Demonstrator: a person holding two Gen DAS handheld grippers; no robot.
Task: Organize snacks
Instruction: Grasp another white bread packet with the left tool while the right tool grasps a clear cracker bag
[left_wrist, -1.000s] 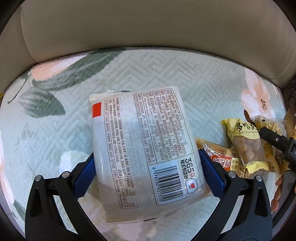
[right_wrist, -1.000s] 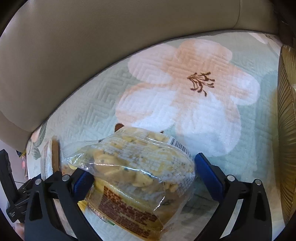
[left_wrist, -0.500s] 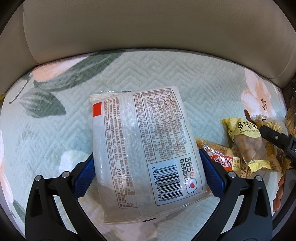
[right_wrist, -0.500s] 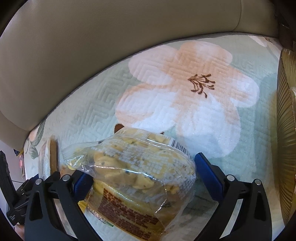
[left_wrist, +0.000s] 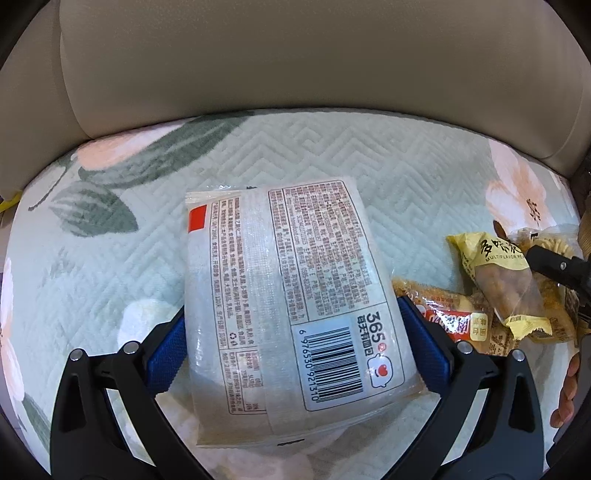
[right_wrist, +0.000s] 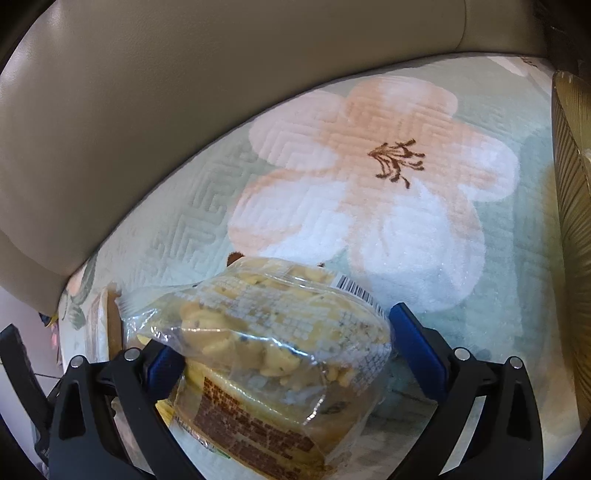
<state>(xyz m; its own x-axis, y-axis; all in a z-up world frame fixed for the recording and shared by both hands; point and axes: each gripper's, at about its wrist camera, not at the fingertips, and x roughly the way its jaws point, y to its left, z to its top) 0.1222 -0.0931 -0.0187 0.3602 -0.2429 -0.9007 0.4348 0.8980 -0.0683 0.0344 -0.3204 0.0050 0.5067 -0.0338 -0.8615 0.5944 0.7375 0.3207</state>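
Hardly anything has shifted: the yellow peanut packet (left_wrist: 498, 280) has slid a touch lower at right of the left view. Centre frame, the white bread packet (left_wrist: 291, 310) sits pinched between the left tongs (left_wrist: 295, 347), label side up over the quilted sofa cover (left_wrist: 369, 155). Right tongs (right_wrist: 284, 354) grip the clear biscuit bag (right_wrist: 273, 343), low in their frame. Both look mid-carry; next, a drop spot, perhaps the golden tray (right_wrist: 572, 221) at right edge.

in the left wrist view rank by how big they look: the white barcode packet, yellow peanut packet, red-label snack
1. white barcode packet, though it is nearest the camera
2. yellow peanut packet
3. red-label snack, partly hidden, so unsure against the peanuts
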